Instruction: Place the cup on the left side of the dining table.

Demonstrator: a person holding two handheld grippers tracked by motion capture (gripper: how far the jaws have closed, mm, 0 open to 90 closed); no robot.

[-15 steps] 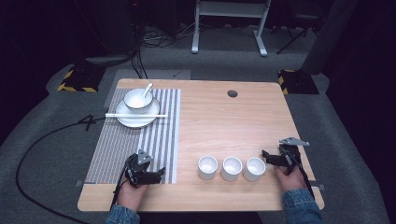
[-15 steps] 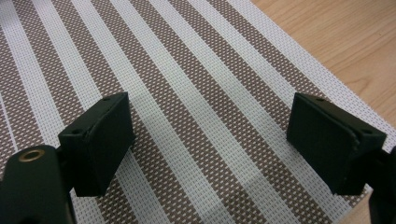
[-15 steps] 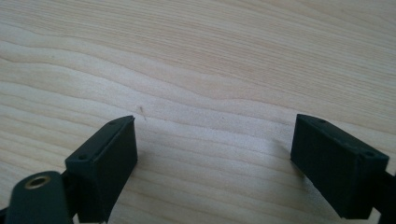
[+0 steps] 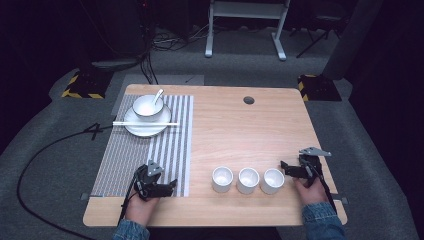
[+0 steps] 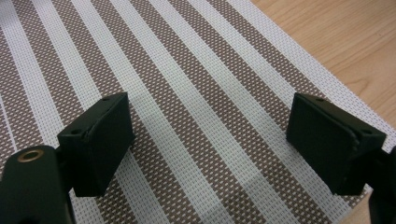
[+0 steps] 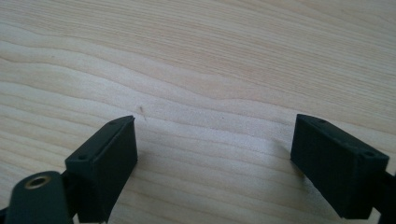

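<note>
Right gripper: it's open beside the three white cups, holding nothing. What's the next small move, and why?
Probably slide the right gripper toward the nearest cup until its wide-open jaws straddle the cup. In the high view the gripper sits just off the right end of the row of three cups, and the right gripper view has bare table between the jaws, so nothing is gripped yet.

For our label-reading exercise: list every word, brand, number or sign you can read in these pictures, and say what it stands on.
None: no readable text stands on anything.
The three white cups, bowl, plate and striped placemat are unmarked.
The yellow-and-black hazard stripes on the floor blocks are a pattern, not writing.
</note>
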